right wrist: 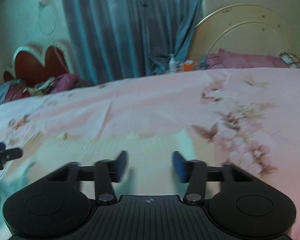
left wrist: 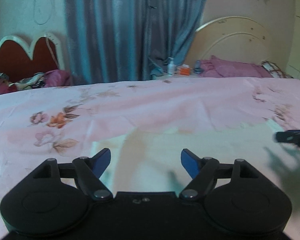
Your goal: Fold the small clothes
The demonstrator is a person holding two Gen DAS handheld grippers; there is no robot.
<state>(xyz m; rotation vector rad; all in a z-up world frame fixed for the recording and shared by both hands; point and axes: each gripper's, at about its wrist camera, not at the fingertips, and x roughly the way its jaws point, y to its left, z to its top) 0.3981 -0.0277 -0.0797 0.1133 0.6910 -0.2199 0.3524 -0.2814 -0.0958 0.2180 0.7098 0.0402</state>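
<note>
A pale white and mint garment (left wrist: 150, 160) lies flat on the pink floral bedsheet (left wrist: 130, 104), blurred in both views. My left gripper (left wrist: 146, 163) is open and empty, just above the garment's near part. My right gripper (right wrist: 150, 165) is open and empty over the same garment (right wrist: 150, 146) in the right wrist view. The right gripper's tip shows at the right edge of the left wrist view (left wrist: 294, 137). The left gripper's tip shows at the left edge of the right wrist view (right wrist: 4, 154).
The bedsheet (right wrist: 170, 100) spreads wide beyond the garment. Blue curtains (left wrist: 130, 30) hang behind the bed. A bedside surface holds a small bottle (left wrist: 171, 67) and an orange box (left wrist: 184, 70). Purple pillows (left wrist: 234, 68) lie by a cream headboard (left wrist: 236, 36). A red heart-shaped headboard (left wrist: 26, 56) stands left.
</note>
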